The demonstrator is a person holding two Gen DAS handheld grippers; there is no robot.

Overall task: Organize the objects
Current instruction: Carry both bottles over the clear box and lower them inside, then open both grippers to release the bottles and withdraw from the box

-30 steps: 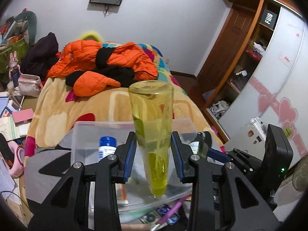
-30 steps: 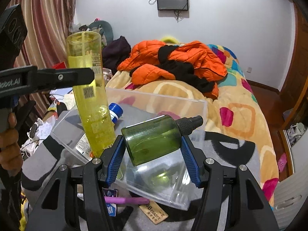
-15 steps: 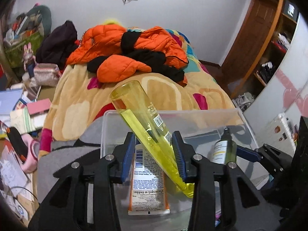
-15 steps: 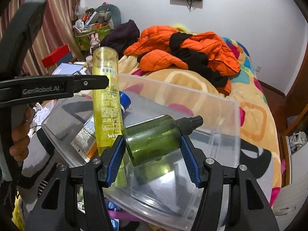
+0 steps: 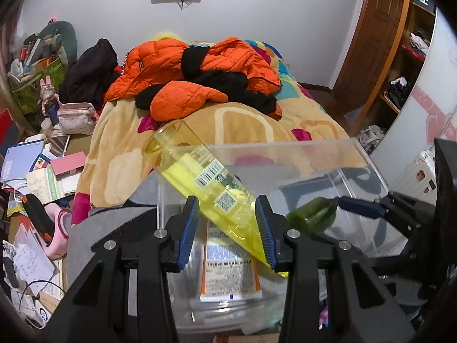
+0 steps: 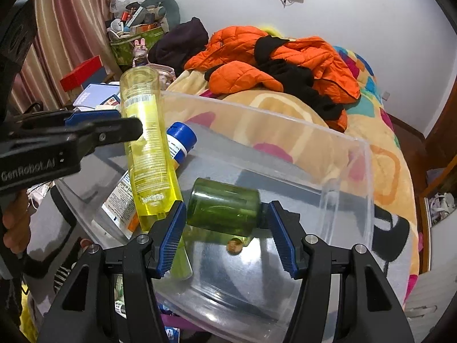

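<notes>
1. Left wrist view: the left gripper point(image 5: 228, 225) has its blue pads partly spread around a tall yellow bottle point(image 5: 211, 197). The bottle leans up and to the left; its lower end lies against the right pad, while a gap shows at the left pad, so the jaws stand loose about it.
2. A barcode and a square code show on the yellow bottle's label; the small print cannot be read.
3. The bottle's lower end is inside the clear plastic bin point(image 5: 285, 148), above an orange-edged tube point(image 5: 228, 274) lying flat on the bin floor; its print is too blurred to read.
4. The right half of the bin floor is bare; its far rim lies against the bed point(image 5: 251, 120).
5. Right wrist view: the right gripper point(image 6: 225, 228) is clamped on a green bottle point(image 6: 222, 208) lying crosswise between the pads, low inside the bin, beside the yellow bottle.
6. "GenRobot.AI" is readable on the left gripper's body.
7. A blue-capped bottle point(image 6: 180, 140) leans behind the yellow one near the bin's left wall.
</notes>
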